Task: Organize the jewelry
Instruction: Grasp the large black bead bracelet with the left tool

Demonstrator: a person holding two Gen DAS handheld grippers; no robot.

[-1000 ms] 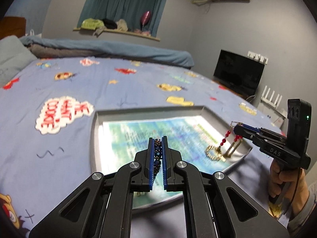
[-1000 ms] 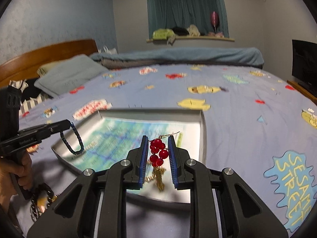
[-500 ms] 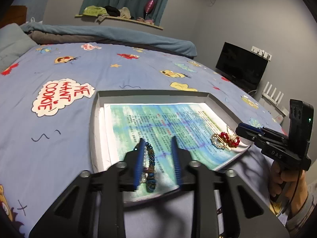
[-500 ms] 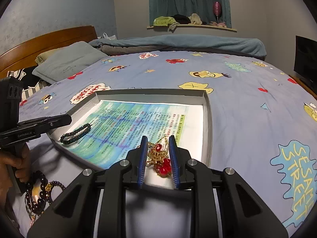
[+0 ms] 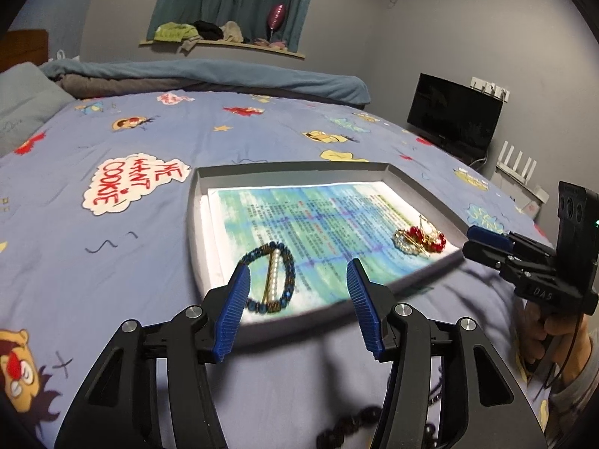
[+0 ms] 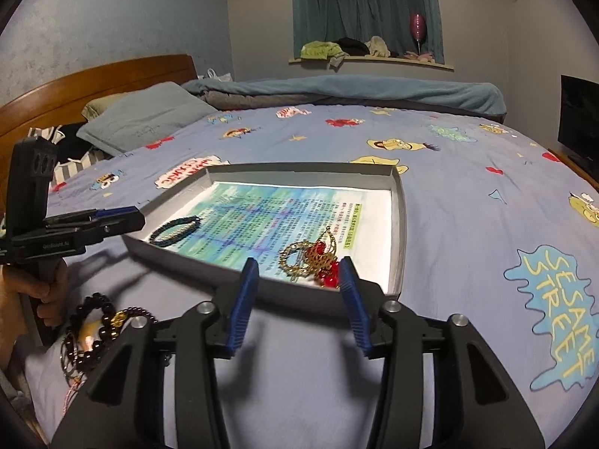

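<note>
Bedspread (image 5: pixel 262 142), blue with cartoon prints, covering the whole bed; carries all items below.

Tray (image 5: pixel 292 167), grey, shallow, rectangular, resting on the bedspread; lined with a printed paper sheet (image 5: pixel 318 217) in blue-green.

Left gripper (image 5: pixel 295 280), black with blue ribbed pads, jaws spread wide and holding nothing; poised just short of the tray's near edge, in line with the bead bracelet. Seen side-on in the right wrist view (image 6: pixel 123 220), at the tray's left corner.

Right gripper (image 6: pixel 297 275), same make, jaws wide apart and empty; fingertips at the tray's near wall, either side of the red-and-gold piece. Seen side-on in the left wrist view (image 5: pixel 483 243), beside the tray's right corner.

Loose bead strands (image 6: pixel 101 325), dark with a gold bead, heaped on the bedspread outside the tray, near the hand holding the left gripper.

Bead bracelet (image 5: pixel 269 280), dark blue, with a pale bar across it; flat on the paper, near-left area of the tray.

Red-and-gold piece (image 6: pixel 314 258), red beads on gold filigree rings; flat on the paper, near-right corner of the tray, well apart from the bracelet.
</note>
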